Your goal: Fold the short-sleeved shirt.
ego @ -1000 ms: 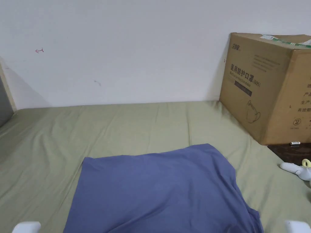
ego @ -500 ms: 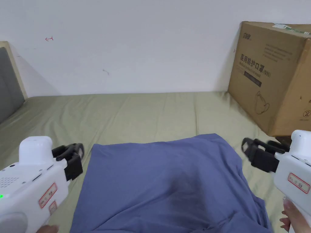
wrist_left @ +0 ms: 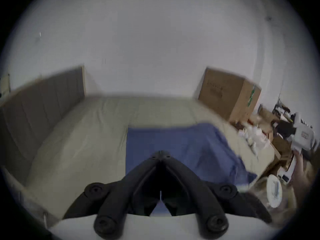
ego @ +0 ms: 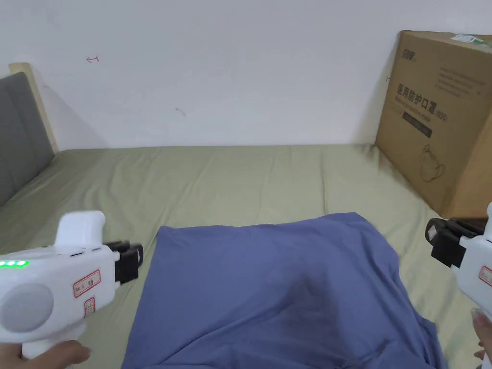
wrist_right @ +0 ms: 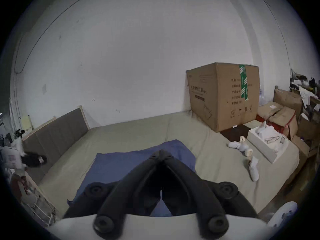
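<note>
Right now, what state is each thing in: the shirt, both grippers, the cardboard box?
Blue shirt: spread flat on the bed, unfolded, lightly wrinkled, held by neither gripper.
Left gripper: shut, empty, above the shirt's left side.
Right gripper: shut, empty, above the shirt's right side.
Cardboard box: closed, taped, upright at the bed's far right corner.
</note>
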The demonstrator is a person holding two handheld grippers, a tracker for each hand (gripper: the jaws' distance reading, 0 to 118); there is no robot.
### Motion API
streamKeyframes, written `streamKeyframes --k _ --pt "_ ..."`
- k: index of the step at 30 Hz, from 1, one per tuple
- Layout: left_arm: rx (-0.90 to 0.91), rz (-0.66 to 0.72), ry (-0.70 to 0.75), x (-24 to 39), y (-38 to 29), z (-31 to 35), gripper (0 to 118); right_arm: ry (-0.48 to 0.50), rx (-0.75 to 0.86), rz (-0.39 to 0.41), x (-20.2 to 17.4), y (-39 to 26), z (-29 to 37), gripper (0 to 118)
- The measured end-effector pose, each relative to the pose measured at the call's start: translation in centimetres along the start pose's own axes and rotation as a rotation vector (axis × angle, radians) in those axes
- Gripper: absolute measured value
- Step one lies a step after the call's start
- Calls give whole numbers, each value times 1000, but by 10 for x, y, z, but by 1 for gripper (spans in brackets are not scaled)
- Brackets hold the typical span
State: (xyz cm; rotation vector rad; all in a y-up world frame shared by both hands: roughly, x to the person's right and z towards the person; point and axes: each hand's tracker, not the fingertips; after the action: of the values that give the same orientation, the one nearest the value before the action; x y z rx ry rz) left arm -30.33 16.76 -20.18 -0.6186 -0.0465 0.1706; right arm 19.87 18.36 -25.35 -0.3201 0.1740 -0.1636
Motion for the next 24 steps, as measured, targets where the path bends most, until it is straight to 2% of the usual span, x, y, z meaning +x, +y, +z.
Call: streamKeyframes --k 2,3,4,5,6,7,8,13,14,15,16,17,24 --pt "-296 141 -67 -30 -21 -24 0 15 -44 17 0 -4 -3 0" --pt "-334 244 -108 -43 -38 -33 1 24 -68 30 0 -7 -5 0" --pt "-373 288 -105 -50 -51 -38 12 36 -93 40 1 -10 -6 0" --pt "-441 350 -117 -52 -65 -43 45 44 -114 51 -1 -13 -7 0" --pt "-411 167 -28 -59 -70 -49 84 49 -137 61 -1 -17 -9 0" --pt "-423 96 40 -62 -76 -54 113 53 -157 71 -1 -21 -10 0" --pt "-431 94 41 -67 -88 -64 117 52 -175 79 -1 -26 -12 0" --pt "-483 90 49 -73 -109 -94 112 55 -258 75 2 -46 -19 0" --pt "-473 50 42 -72 -112 -98 95 52 -271 73 3 -50 -20 0" --pt "-480 38 3 -70 -116 -103 62 48 -285 67 4 -53 -21 0" --pt "-512 17 -2 -73 -124 -103 22 45 -293 60 6 -55 -21 0" --pt "-541 -1 5 -73 -129 -106 5 41 -299 53 9 -57 -21 0" --pt "-383 95 -7 -63 -132 -64 4 6 -342 -23 49 -73 -18 0"
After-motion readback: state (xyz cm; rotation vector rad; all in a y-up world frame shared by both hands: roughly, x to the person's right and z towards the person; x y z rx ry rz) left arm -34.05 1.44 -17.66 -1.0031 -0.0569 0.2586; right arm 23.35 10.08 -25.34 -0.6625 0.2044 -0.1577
